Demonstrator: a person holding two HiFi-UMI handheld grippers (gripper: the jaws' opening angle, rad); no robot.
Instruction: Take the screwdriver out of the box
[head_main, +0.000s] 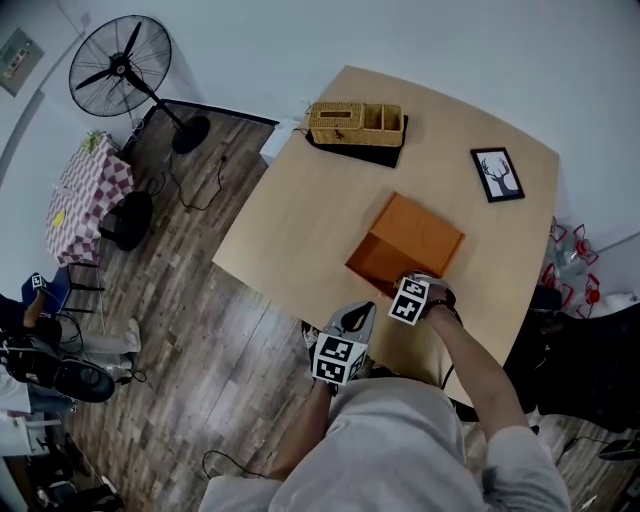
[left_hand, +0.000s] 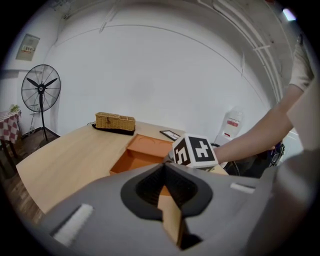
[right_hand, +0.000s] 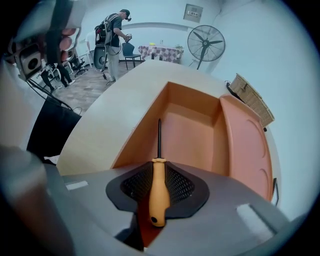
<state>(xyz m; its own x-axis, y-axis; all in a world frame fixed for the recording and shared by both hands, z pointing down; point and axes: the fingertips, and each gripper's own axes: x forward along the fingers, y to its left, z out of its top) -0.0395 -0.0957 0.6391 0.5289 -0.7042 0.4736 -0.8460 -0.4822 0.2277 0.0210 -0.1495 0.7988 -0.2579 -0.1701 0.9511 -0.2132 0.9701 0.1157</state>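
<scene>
An open orange box (head_main: 432, 232) lies on the pale wooden table (head_main: 300, 220), its lid (right_hand: 247, 145) folded flat beside it. My right gripper (head_main: 408, 288) points steeply down at the box's near end. It is shut on the orange handle of a screwdriver (right_hand: 159, 187), whose dark shaft points into the box (right_hand: 192, 127). The left gripper (head_main: 363, 312) hovers at the table's near edge, beside the right one. In the left gripper view its jaws stand a narrow slit apart around the left gripper (left_hand: 168, 202), with only table showing through.
At the far side of the table are a wicker basket (head_main: 355, 123) on a dark mat and a framed picture (head_main: 497, 173). A standing fan (head_main: 120, 65) and a checked side table (head_main: 85, 195) stand on the wooden floor to the left. A person (right_hand: 115, 35) stands far off.
</scene>
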